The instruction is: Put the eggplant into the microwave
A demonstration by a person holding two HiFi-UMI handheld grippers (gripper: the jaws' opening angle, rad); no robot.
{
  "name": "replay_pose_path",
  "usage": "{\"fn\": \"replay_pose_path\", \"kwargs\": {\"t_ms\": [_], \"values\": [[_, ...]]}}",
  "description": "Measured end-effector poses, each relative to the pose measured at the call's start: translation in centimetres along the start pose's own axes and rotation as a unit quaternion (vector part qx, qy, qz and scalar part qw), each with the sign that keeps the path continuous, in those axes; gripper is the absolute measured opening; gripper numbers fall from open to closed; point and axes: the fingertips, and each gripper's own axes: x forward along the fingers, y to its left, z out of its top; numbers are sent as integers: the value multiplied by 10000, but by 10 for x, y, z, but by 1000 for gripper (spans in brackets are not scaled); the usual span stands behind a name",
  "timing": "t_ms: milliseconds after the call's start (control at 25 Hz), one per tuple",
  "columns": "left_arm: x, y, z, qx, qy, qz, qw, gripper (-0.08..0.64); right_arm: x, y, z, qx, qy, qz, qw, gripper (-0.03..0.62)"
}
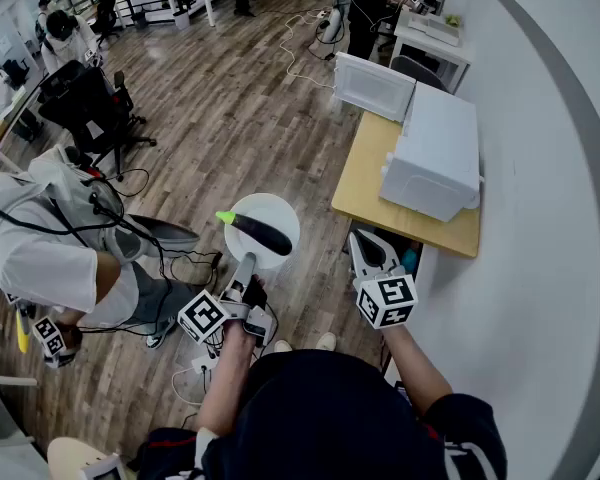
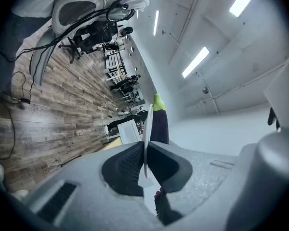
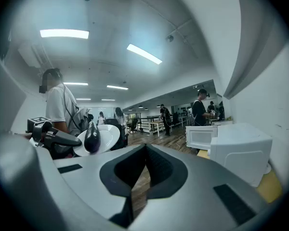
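Observation:
A dark purple eggplant (image 1: 261, 234) with a green stem lies on a white plate (image 1: 277, 215), held out over the wooden floor. My left gripper (image 1: 248, 261) is shut on the plate's near rim. In the left gripper view the plate (image 2: 146, 129) stands edge-on between the pads, with the eggplant (image 2: 159, 123) just behind it. To the right, my right gripper (image 1: 366, 244) is shut and holds nothing. The white microwave (image 1: 436, 154) stands on a wooden table (image 1: 365, 183), its door (image 1: 374, 86) swung open at the far end. The right gripper view shows the microwave (image 3: 242, 153) on the right and the plate (image 3: 105, 136) on the left.
A person in a white shirt (image 1: 35, 253) sits close on the left, with cables and a shoe on the floor nearby. A black office chair (image 1: 88, 98) stands further back. A white wall (image 1: 550, 168) runs along the right, behind the table.

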Motion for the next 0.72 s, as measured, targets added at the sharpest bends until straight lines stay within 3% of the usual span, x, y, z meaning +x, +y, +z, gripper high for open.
{"fn": "replay_pose_path", "kwargs": {"t_ms": [720], "values": [[9, -2, -9, 47, 110, 154, 9998, 26, -3, -7, 1, 137, -6, 29, 9999, 12]]}}
